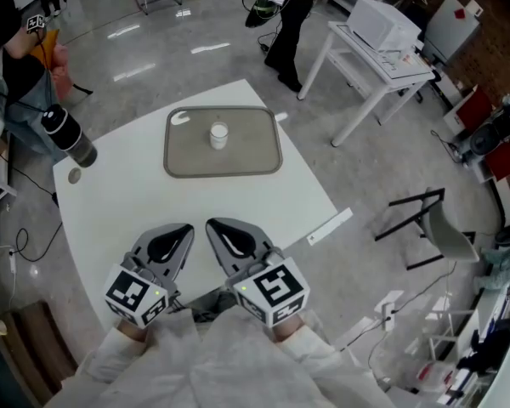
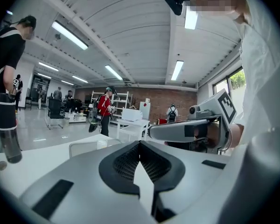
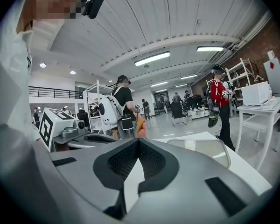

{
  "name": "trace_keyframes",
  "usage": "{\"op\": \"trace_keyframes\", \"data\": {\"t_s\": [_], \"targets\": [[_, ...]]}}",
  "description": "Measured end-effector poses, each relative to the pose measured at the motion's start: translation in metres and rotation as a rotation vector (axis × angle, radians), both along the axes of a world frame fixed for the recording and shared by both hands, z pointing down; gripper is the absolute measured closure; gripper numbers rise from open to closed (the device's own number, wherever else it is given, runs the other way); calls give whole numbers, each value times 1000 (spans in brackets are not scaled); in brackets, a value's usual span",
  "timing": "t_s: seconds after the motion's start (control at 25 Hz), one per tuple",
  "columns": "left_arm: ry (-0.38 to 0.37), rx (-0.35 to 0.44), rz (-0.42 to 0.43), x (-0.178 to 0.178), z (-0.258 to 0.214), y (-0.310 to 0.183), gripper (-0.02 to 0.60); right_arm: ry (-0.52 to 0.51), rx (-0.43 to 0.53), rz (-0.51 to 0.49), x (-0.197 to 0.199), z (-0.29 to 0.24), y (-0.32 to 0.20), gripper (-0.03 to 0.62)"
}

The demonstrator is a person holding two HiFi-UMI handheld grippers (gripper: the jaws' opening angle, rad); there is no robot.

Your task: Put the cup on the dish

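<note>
Head view: cup (image 1: 218,134) already on dish (image 1: 183,158), well ahead of left fingers (image 1: 172,245) and right fingers (image 1: 235,243), both closed up, empty.

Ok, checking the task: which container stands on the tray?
The small white cup, standing on the tray; the dark bottle stands off it, to the left.

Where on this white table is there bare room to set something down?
Bare: the table strip between the tray and the left gripper and right gripper; also right of the tray. Crowded: the left edge by the bottle.
</note>
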State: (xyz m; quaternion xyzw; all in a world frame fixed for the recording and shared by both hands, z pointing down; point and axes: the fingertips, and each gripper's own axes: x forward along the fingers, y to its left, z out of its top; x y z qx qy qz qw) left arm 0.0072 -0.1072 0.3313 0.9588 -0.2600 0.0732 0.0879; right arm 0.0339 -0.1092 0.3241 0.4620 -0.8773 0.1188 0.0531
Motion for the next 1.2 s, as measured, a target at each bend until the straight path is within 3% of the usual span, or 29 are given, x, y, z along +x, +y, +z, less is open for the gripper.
{"op": "trace_keyframes", "data": {"t_s": [0.52,0.76,1.2], "targets": [[-14,-13,15,5,3,-4,574,12,-27,29,9,11,2,583],[48,-83,4,3,4,-7,574,14,-30,12,7,12,2,583],[51,-98,19,3,8,-6,574,31,-47,-2,8,16,0,583]]}}
